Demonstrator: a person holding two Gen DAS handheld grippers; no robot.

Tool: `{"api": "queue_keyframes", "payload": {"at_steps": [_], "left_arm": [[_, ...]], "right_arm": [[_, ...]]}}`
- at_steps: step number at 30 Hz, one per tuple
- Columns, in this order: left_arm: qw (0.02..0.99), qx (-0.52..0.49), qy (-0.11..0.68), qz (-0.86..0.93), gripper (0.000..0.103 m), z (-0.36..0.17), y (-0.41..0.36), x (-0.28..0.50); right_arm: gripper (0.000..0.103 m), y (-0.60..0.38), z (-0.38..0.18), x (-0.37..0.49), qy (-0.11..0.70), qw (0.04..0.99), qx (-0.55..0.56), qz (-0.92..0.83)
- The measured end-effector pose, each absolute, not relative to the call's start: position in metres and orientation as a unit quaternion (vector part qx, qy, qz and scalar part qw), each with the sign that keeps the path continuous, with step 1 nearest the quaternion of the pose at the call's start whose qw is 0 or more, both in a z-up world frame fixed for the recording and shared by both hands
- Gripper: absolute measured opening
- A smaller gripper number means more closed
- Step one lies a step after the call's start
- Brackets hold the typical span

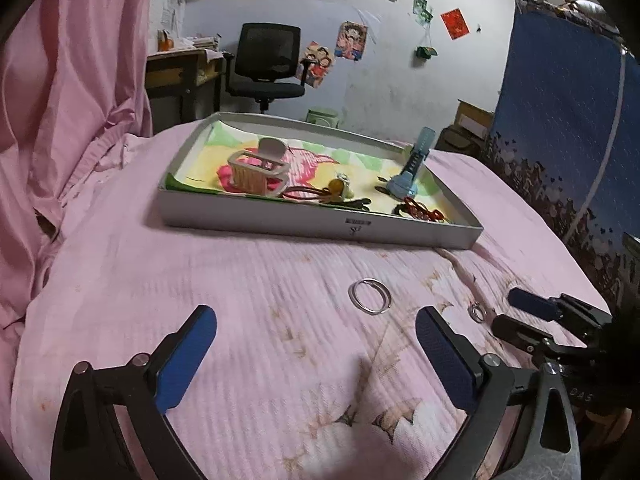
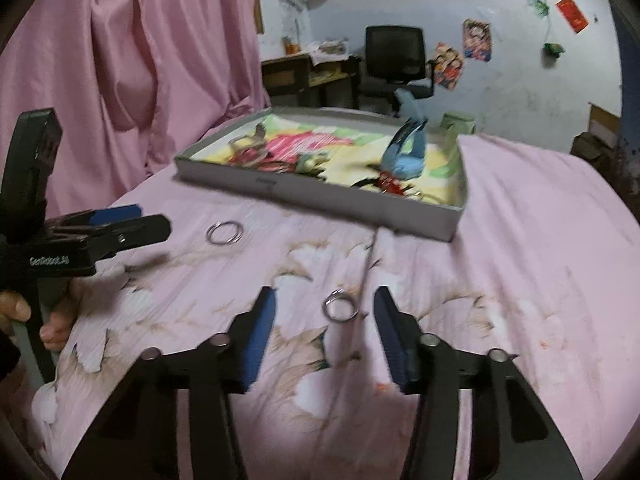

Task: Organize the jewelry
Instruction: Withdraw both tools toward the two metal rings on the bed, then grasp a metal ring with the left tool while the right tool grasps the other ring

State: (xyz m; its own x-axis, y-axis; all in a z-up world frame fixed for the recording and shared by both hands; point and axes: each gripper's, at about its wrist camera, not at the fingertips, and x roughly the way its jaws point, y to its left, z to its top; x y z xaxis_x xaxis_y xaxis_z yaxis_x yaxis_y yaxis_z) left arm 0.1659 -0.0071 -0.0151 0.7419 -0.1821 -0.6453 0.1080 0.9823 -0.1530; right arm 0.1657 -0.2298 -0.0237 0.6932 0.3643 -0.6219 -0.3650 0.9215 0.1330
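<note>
A pair of silver bangles [image 1: 369, 295] [image 2: 224, 233] lies on the pink bedspread, a little ahead of my open left gripper [image 1: 316, 328] [image 2: 154, 218], which holds nothing. A small silver ring [image 2: 340, 307] [image 1: 477, 313] rests on the bedspread between the fingertips of my right gripper [image 2: 325, 294] [image 1: 505, 310]. That gripper is open and not touching the ring. A thin chain [image 2: 370, 256] runs from the ring toward the grey tray [image 1: 280, 220] [image 2: 320, 196]. In the tray are a beige claw clip [image 1: 260, 168], a blue watch [image 1: 412, 168] [image 2: 404, 152], hair ties [image 1: 320, 194] and a red piece [image 1: 422, 211].
The tray sits at the far side of the bed. A pink curtain [image 1: 72, 80] hangs on the left, a blue patterned panel [image 1: 560, 120] stands on the right. A desk and black office chair [image 1: 266, 64] are beyond the bed. A hand [image 2: 16, 312] holds the left gripper's handle.
</note>
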Motion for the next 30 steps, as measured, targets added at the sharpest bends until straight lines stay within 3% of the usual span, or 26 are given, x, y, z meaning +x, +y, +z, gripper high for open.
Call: {"api": "queue_keyframes", "payload": {"at_steps": [3, 17, 30], "left_arm": [[0.928, -0.048, 0.359, -0.088, 0.092, -0.016, -0.010, 0.169], [0.906, 0.003, 0.402, -0.132, 0.069, -0.027, -0.037, 0.190], [0.885, 0.037, 0.437, -0.155, 0.029, -0.033, -0.054, 0.218]], "right_arm": [[0.031, -0.228, -0.030, 0.167, 0.355, 0.911, 0.002, 0.209], [0.028, -0.228, -0.050, 0.183, 0.405, 0.894, 0.018, 0.188], [0.018, -0.225, -0.056, 0.201, 0.417, 0.888, 0.030, 0.192]]}}
